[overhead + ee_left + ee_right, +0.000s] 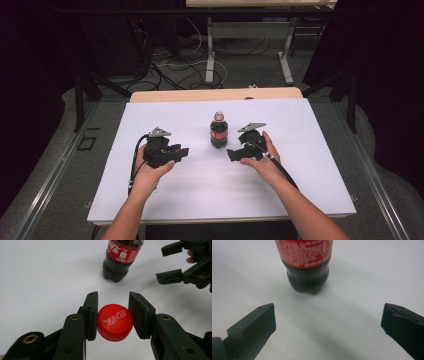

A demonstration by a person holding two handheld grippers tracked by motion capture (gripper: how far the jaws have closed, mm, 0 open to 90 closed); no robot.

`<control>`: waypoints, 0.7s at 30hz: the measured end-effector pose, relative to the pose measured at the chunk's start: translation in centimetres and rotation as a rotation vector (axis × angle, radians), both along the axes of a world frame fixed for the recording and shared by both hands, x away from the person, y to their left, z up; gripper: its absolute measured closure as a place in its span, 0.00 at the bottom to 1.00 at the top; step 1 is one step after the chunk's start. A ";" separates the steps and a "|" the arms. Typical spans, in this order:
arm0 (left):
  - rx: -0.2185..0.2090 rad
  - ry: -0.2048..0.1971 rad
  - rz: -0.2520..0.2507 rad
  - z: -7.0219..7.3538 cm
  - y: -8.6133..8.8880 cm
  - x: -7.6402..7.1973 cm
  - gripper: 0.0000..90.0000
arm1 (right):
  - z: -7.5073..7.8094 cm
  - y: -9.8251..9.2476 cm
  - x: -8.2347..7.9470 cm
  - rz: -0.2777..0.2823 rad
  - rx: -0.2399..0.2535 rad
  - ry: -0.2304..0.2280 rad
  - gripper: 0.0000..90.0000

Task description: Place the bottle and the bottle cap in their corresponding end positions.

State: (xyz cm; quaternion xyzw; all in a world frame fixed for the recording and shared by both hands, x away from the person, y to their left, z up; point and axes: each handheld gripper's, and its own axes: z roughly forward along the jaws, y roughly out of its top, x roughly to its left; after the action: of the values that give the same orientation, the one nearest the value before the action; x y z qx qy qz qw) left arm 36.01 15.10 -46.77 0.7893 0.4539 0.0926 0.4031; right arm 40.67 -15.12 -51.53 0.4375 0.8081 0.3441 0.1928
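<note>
On the white table point(300, 175), a cola bottle point(218, 130) stands upright and uncapped at centre, between the two grippers and apart from both. Left gripper point(113, 315): jaws closed narrowly on the red bottle cap point(115, 322), pinching its ribbed rim from either side, logo face toward the camera. Right gripper point(328, 322): jaws spread wide and holding nothing, aimed at the base of the bottle just ahead. Judged risks: the cap is held only by its thin edge, so a slight easing or twist of the left gripper could let it pop out and roll away; the open bottle, still holding dark liquid, could tip and spill if the right gripper nudges it before closing squarely. Nothing else lies on the table; beyond its far edge, cables point(175, 70) and a second table's legs point(210, 50) stand well clear.
</note>
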 end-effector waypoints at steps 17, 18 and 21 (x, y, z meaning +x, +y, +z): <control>0.042 0.006 -0.064 -2.1 -2.7 -0.1 0.68 | -1.0 -5.9 -4.8 -0.049 0.061 -0.011 0.00; 0.041 0.008 -0.067 -2.3 -2.9 -0.1 0.68 | -1.0 -6.2 -5.0 -0.054 0.069 -0.016 0.00; 0.044 0.002 -0.075 -2.8 -3.6 -0.2 0.68 | -1.2 -6.6 -5.7 -0.056 0.080 -0.013 0.00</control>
State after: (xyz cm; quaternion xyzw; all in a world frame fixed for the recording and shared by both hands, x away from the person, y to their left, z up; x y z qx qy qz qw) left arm 35.85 11.54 -49.55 0.8144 0.4224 0.0865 0.3883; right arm 34.96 -21.76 -52.73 0.4653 0.7797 0.3735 0.1899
